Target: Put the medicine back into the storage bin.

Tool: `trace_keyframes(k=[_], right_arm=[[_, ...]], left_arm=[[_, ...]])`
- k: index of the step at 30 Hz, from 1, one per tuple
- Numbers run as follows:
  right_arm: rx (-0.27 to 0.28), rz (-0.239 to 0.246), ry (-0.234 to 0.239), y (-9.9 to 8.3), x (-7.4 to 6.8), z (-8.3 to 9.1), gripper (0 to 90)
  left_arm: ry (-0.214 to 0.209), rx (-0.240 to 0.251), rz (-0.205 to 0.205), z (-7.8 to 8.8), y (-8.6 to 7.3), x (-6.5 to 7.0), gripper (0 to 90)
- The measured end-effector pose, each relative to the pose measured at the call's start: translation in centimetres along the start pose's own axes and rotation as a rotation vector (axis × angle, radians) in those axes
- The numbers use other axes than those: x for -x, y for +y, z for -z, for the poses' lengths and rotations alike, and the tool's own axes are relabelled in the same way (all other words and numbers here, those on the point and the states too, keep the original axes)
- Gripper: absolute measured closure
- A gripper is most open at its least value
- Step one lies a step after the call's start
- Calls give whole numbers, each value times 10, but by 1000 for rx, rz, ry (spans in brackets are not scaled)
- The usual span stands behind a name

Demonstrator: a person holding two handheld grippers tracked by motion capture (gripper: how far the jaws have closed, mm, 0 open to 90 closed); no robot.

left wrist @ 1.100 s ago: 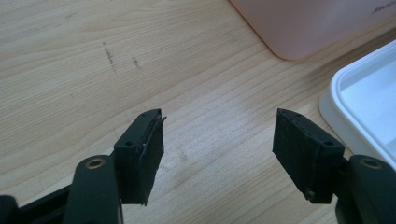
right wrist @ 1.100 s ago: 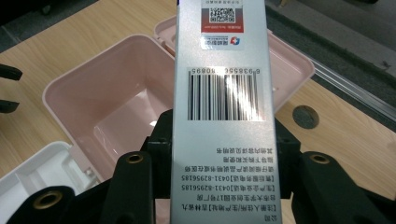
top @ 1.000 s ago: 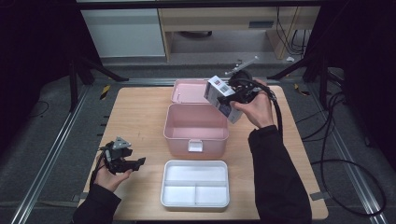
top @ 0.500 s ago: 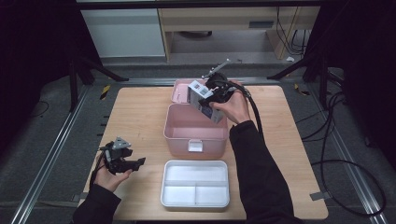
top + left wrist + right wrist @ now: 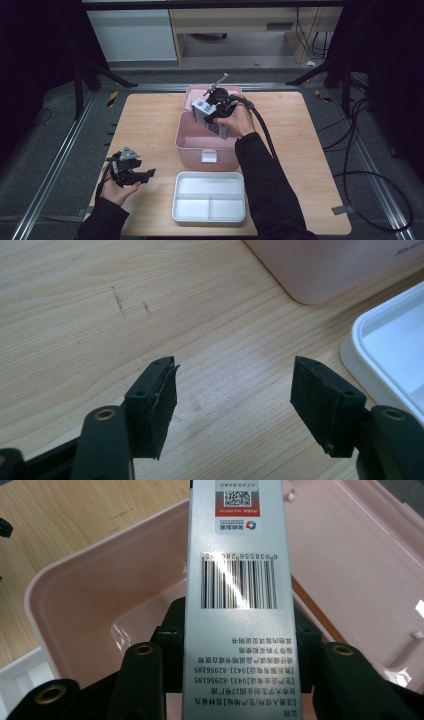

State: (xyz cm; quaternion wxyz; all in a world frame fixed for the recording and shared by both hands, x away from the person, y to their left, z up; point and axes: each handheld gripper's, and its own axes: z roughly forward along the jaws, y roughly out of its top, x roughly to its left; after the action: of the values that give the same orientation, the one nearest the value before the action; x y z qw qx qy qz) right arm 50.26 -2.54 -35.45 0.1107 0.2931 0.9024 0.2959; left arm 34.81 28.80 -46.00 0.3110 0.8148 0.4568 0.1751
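A pink storage box (image 5: 192, 156) stands open in the middle of the table, its lid (image 5: 192, 92) laid back behind it. My right gripper (image 5: 210, 117) hangs over the box's opening, shut on a silver carton (image 5: 202, 111) with a barcode. In the right gripper view the carton (image 5: 237, 555) runs up between the jaws of this gripper (image 5: 235, 630), above the box's bare inside (image 5: 90, 590). My left gripper (image 5: 147, 173) rests near the table's front left. Its jaws stand open (image 5: 232, 390) over bare wood, with nothing between them.
A white divided tray (image 5: 175, 200) lies in front of the pink box, and its corner (image 5: 385, 340) shows at the right of the left gripper view. A thick black cable trails from the right gripper across the table's right side.
The right hand has carried the carton leftward and down, from the box's right rear corner to over its opening. The left hand has kept still.
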Motion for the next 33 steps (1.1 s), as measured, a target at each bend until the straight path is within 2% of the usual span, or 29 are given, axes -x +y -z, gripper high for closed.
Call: trace_keyframes(k=[6,16,22,25,29,33], right_arm=[[-20,14,0,-1,-1,-10,555],[-92,30,-4,-9,-3,-27,553],[-114,12,11,-15,-3,-38,549],[-143,11,9,-20,-3,-43,544],[-142,13,3,-23,-2,-44,539],[-89,6,5,-22,-1,-32,540]], left_arm=[[-1,1,-3,0,0,1,352],[-5,1,-7,0,0,1,361],[-12,6,-10,1,1,2,366],[-14,4,-15,1,1,3,369],[-20,6,-17,0,1,4,372],[-26,9,-18,1,1,4,381]])
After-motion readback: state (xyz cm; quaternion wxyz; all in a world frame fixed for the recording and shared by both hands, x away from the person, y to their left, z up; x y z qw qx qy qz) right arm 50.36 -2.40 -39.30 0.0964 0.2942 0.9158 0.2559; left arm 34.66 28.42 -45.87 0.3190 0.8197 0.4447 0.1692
